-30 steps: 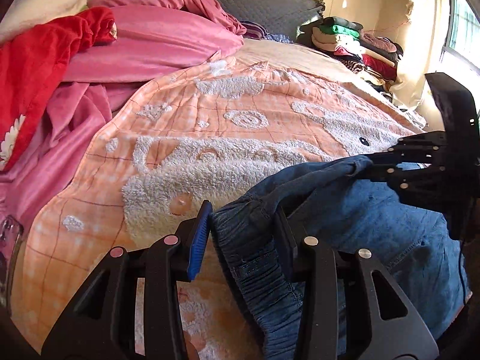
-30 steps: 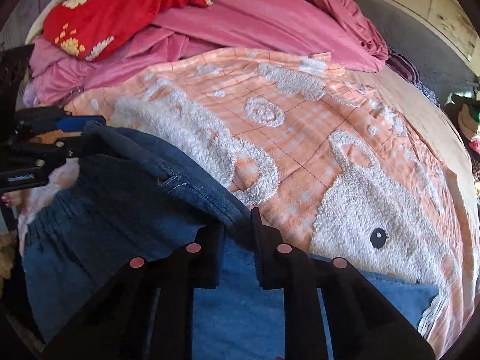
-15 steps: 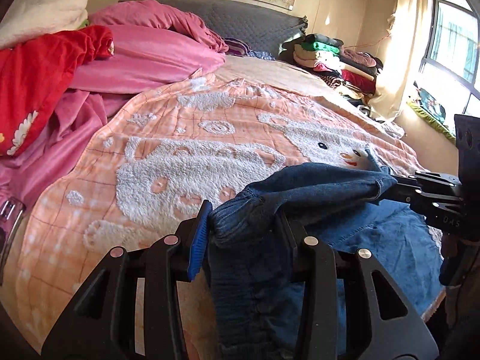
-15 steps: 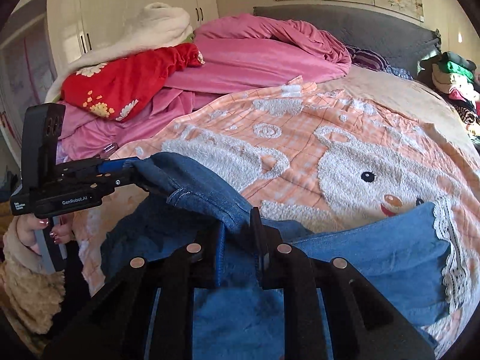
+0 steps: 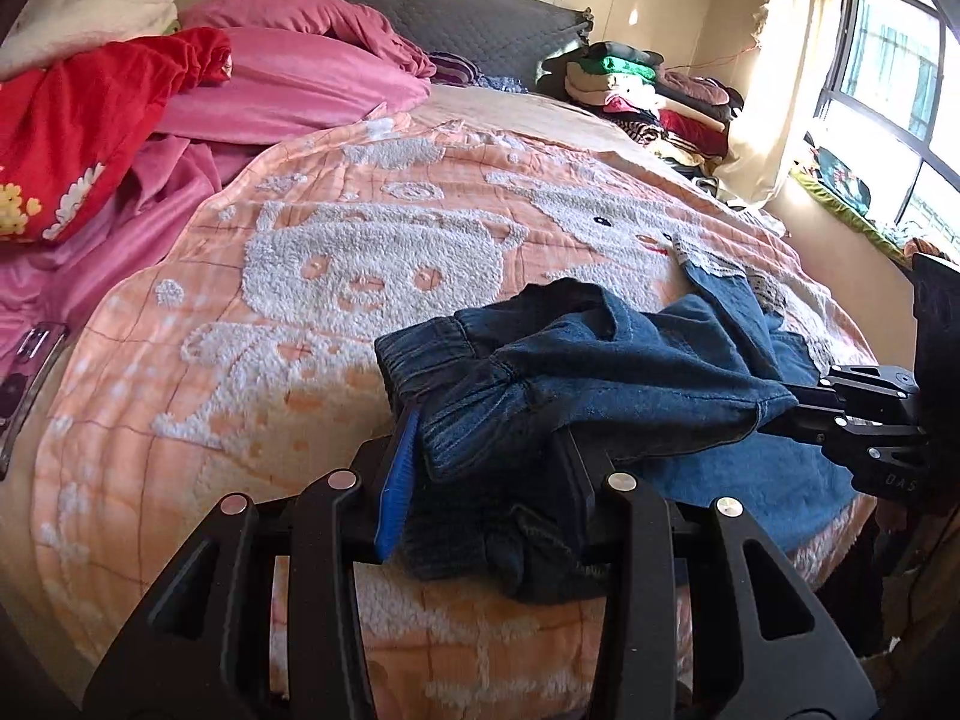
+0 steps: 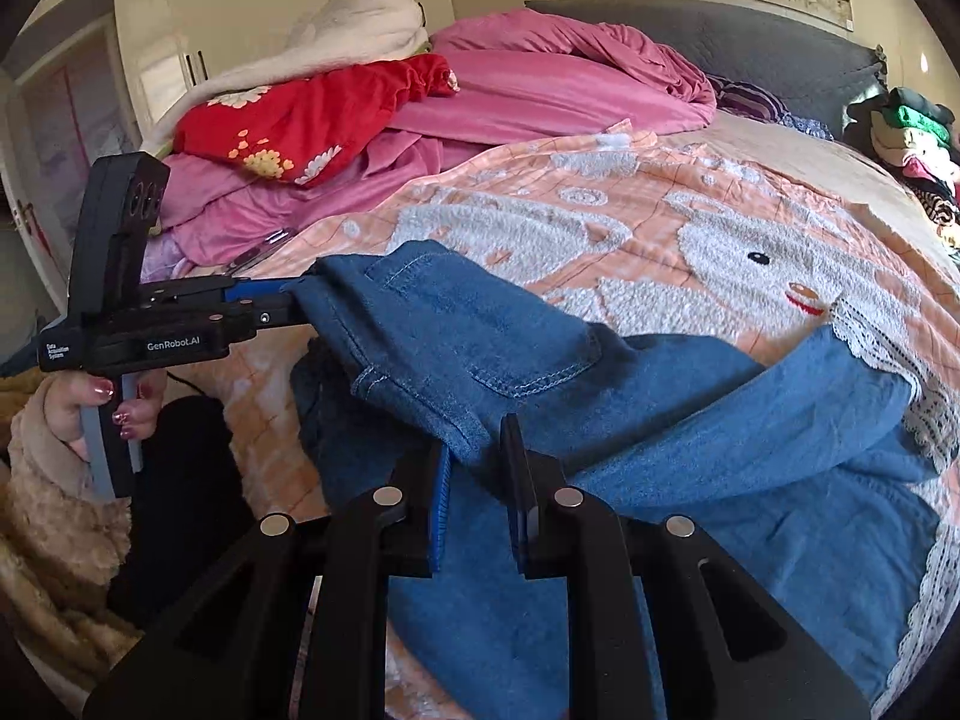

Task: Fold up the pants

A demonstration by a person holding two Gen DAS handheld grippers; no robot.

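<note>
the pants (image 5: 630, 378) hang in a sagging span between the two grippers, above the near edge of the bed, w/ the leg ends trailing toward the right edge. a sec ago the waistband end sat low over the blanket; now both hands have pulled back toward the foot of the bed, the whole garment has come w/ them, and more of the legs and lace shows. my read: this is the lift-and-drag that sets up a fold, prob one half over the other; no fold laid yet.

left gripper (image 5: 486, 468) is clamped on a thick bunch of elastic waistband, jaws fairly wide bc of the bulk. right gripper (image 6: 474, 468) is closed on a thin seam edge by the back pocket, jaws nearly together.

looks: mid-blue denim, gathered waist, stitched patch pocket, white lace trim (image 6: 924, 396) on the hems. fabric crumpled and twisted at the waist, smoother along the legs.

underneath lies the peach blanket (image 5: 240, 324) w/ fluffy white animal shapes. pink bedding (image 5: 288, 78) and a red floral cover (image 5: 90, 120) heap at the far left corner; a clothes stack (image 5: 636, 84) sits at the far right.
</note>
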